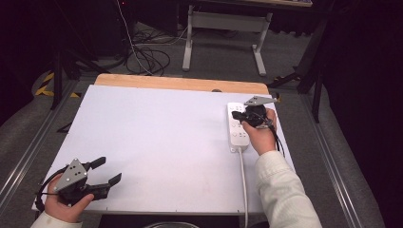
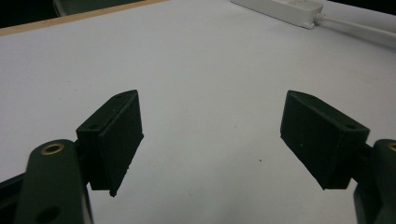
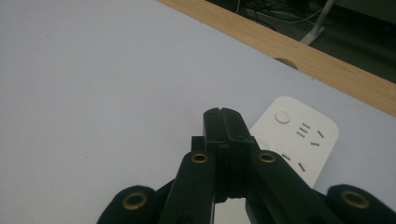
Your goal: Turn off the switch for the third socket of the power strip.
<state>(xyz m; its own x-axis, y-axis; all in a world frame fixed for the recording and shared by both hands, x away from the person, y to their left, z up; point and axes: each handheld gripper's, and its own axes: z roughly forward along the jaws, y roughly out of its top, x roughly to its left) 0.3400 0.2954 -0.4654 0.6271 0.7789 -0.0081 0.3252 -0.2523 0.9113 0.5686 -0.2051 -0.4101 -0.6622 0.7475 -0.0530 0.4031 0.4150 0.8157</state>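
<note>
My two hands, one gripper in each, well apart.

My left gripper sits low at my near left, jaws spread wide, gripped by my left hand. My right gripper is out at far right, jaws pressed together, held by my right hand, sleeve trailing back.

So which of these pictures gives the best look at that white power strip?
The high view: the whole power strip lies at the table's right side, its cord running toward the person. The right gripper view shows its far end, with button and sockets, behind the shut tongs. The left gripper view catches one end.
</note>
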